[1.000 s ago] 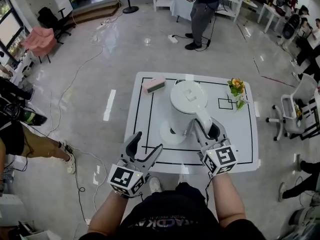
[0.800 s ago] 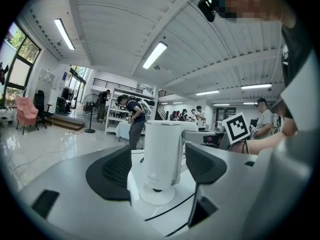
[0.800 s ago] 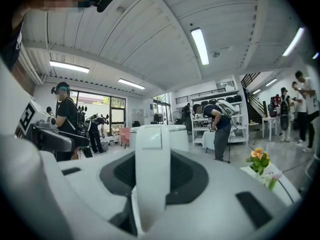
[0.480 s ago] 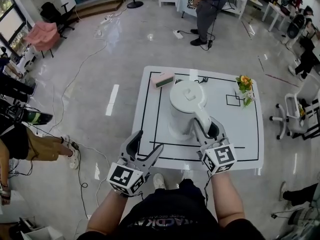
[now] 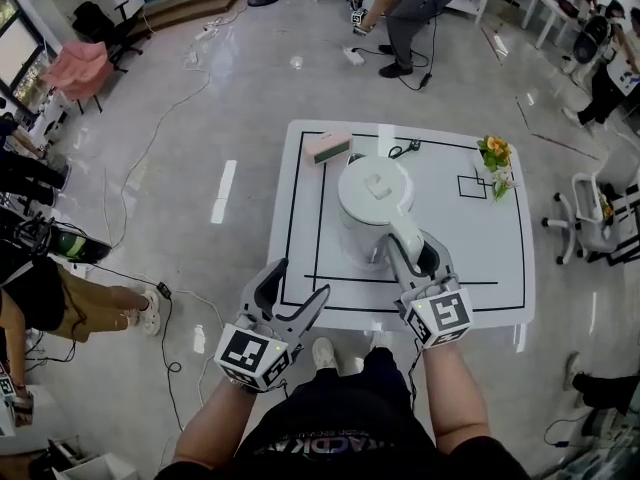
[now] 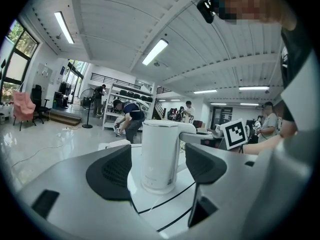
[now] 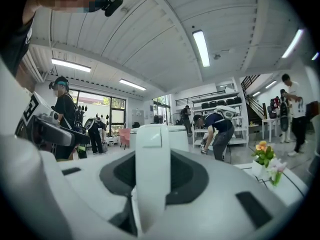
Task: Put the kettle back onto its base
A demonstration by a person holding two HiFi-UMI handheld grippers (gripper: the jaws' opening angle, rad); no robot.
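The white electric kettle [image 5: 372, 203] stands upright near the middle of the white table [image 5: 500, 268]. My right gripper [image 5: 412, 258] is shut on the kettle's handle [image 5: 404, 236], which fills the gap between the jaws in the right gripper view [image 7: 152, 169]. In the left gripper view the kettle [image 6: 159, 156] sits over its round white base [image 6: 136, 188]; I cannot tell whether it is fully seated. My left gripper [image 5: 293, 290] hangs open at the table's near edge, holding nothing. From the head view the base is mostly hidden under the kettle.
A pink block [image 5: 328, 148] and a black cable [image 5: 400, 150] lie at the table's far edge. A small vase of flowers [image 5: 496, 158] stands at the far right corner. Black lines mark the tabletop. A person [image 5: 405, 8] bends over beyond the table.
The kettle has shifted left and down over its base, which showed beside its foot before and is now covered. Both grippers came slightly lower.
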